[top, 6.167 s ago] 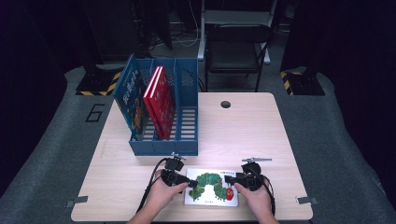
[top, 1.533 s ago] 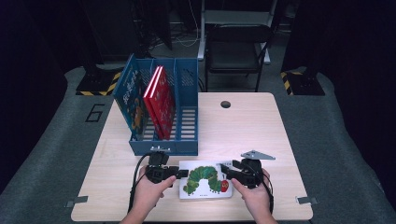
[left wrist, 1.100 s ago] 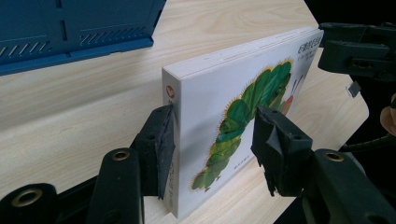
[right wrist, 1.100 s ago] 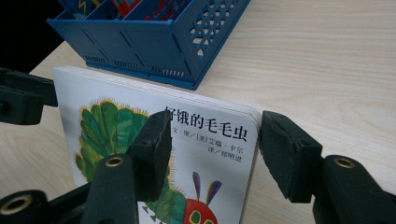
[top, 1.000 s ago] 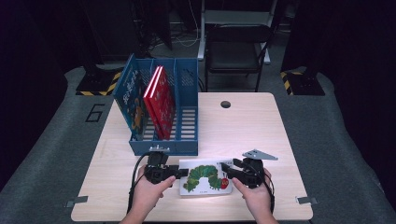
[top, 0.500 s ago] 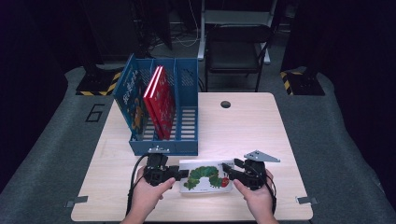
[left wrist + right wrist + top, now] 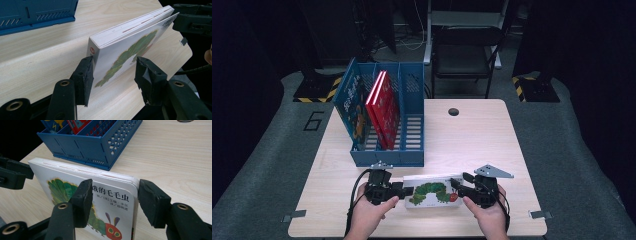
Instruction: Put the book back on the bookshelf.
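Note:
A board book with a green caterpillar on its white cover stands tilted on its long edge near the table's front, cover towards the person. My left gripper is at its left end, open. One pad touches the book at its back corner, and the other pad stands clear of the cover. My right gripper straddles the right end, also open. The book sits between its jaws with a sliver of gap at the outer pad.
A blue slotted rack stands behind the book, left of centre. It holds red books and a blue one. Bare tabletop lies to the right, with a cable hole at the back. A chair stands beyond the table.
The book lay flat six seconds ago and has since been tipped up onto its edge. Over the last second it stands slightly steeper, and both hands have barely moved.

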`<action>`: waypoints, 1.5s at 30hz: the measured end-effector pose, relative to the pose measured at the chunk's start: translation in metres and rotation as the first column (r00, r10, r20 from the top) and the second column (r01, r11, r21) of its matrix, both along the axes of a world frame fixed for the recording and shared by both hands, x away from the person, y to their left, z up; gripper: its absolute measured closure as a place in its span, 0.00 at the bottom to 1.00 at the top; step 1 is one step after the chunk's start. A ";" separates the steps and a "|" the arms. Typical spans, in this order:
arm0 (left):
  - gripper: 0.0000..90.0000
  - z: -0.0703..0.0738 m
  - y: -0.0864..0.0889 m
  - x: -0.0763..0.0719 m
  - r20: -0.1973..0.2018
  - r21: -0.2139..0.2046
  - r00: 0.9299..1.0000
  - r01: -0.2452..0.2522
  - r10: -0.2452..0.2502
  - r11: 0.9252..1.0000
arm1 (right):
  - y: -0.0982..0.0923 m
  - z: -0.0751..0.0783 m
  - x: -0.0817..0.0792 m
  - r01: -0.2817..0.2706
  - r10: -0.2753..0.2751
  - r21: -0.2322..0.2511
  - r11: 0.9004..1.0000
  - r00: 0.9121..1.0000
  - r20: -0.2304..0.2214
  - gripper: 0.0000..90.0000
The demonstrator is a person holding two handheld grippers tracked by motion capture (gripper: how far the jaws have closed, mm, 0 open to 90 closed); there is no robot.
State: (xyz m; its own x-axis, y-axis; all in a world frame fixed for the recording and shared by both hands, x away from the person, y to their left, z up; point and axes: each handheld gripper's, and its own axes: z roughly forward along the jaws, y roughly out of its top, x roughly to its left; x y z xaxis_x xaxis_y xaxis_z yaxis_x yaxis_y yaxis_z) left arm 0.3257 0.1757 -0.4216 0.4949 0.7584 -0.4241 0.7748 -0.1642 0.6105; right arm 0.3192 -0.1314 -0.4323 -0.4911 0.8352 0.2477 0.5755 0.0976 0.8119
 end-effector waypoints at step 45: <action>0.52 0.001 0.003 -0.028 -0.014 -0.025 0.998 0.054 -0.054 0.998 | -0.018 -0.002 -0.027 -0.016 0.017 0.061 0.998 1.000 -0.019 0.74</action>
